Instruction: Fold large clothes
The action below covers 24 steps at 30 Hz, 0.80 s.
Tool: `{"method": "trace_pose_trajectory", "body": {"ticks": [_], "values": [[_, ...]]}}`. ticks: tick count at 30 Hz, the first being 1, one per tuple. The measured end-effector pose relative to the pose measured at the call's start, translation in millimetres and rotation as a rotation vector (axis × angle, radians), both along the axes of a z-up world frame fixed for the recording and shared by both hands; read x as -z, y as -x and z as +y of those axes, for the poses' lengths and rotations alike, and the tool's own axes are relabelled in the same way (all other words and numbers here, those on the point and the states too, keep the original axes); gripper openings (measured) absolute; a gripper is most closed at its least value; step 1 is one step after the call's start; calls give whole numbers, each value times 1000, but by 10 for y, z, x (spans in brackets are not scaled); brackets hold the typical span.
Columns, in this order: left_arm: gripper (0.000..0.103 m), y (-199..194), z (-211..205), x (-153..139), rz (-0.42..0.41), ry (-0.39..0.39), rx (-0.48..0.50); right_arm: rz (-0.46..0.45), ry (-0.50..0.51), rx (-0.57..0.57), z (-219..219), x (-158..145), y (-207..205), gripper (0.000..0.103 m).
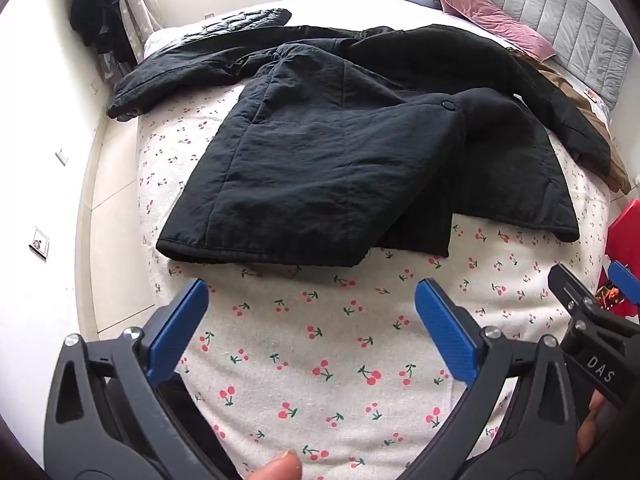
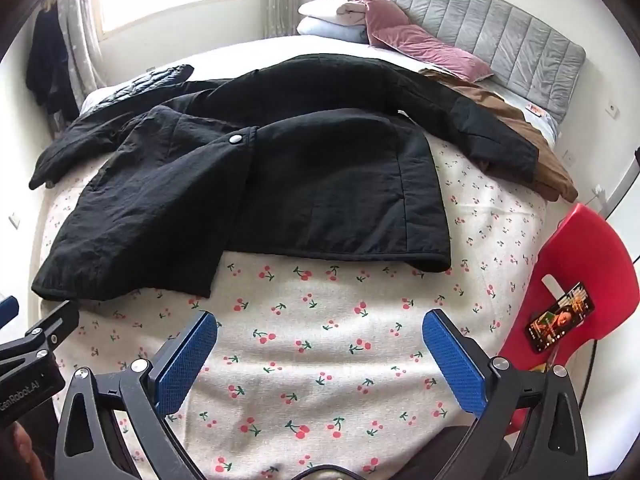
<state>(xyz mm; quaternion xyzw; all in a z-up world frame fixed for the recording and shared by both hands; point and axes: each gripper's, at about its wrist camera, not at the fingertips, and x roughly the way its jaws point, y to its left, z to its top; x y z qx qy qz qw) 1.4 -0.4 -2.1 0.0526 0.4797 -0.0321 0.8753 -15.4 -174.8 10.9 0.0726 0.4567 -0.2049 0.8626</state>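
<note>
A large black padded jacket (image 1: 340,152) lies spread on the cherry-print bed sheet (image 1: 320,340), front panels overlapping and both sleeves stretched out sideways. It also shows in the right wrist view (image 2: 260,184). My left gripper (image 1: 312,292) is open and empty, hovering over the sheet just short of the jacket's hem. My right gripper (image 2: 320,328) is open and empty too, over the sheet (image 2: 320,320) below the hem. The right gripper's tip shows at the right edge of the left wrist view (image 1: 592,300).
A brown garment (image 2: 532,136) lies under the jacket's right sleeve. Pink and white pillows (image 2: 400,36) sit by the grey headboard (image 2: 500,36). A red chair (image 2: 576,280) with a phone (image 2: 560,316) stands at the bed's right. Another dark quilted garment (image 2: 152,80) lies at the far left.
</note>
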Motion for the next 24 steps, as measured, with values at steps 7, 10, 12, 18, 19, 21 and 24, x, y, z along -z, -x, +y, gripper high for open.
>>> {"method": "trace_pose_trajectory", "body": {"ticks": [7,10,12,18,19,21,24], "values": [[103,8,-75,-5,0,0,12,11,-9,-13,17,5,-42,103],[103,1,-50,-24,13,3,25,11,-5,-24,9,-19,-41,103],[103,-2,-50,-27,13,6,27,16,4,-26,34,-4,-67,103],[103,-10,-62,-17,12,0,34,19,1,-13,-15,-11,-77,103],[103,-11,-67,-13,14,1,34,18,0,-12,-20,-14,-77,103],[103,-15,-74,-10,16,3,39,18,2,-9,-24,-16,-78,103],[103,-13,-84,-15,14,5,41,20,-3,-9,-34,-7,-83,103]]}}
